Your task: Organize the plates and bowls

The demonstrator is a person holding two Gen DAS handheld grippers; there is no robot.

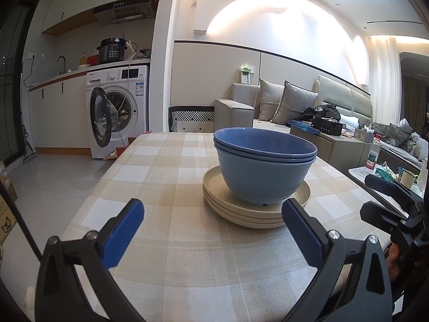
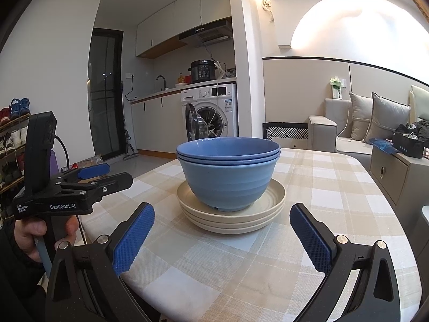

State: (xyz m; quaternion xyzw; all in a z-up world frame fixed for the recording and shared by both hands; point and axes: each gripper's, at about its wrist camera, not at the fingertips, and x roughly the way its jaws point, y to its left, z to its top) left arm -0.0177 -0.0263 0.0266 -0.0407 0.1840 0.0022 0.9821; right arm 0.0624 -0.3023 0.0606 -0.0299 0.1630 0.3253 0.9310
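Note:
Three nested blue bowls (image 1: pixel 264 166) (image 2: pixel 228 171) stand on a stack of three beige plates (image 1: pixel 252 214) (image 2: pixel 233 220) in the middle of the checked table. My left gripper (image 1: pixel 213 214) is open, its blue-padded fingers spread wide just short of the stack, which sits slightly right of its centre. My right gripper (image 2: pixel 222 220) is also open, holding nothing, and the stack lies between and beyond its fingertips. The left gripper (image 2: pixel 104 174) shows at the left of the right wrist view, held by a hand. The right gripper (image 1: pixel 380 196) appears at the right edge of the left wrist view.
The table (image 1: pixel 166 161) carries a beige checked cloth. Beyond it are a washing machine (image 1: pixel 118 110) with its door open, a chair back (image 1: pixel 191 118) and a sofa (image 1: pixel 268 104). A side table with a bottle (image 1: pixel 373 154) stands at the right.

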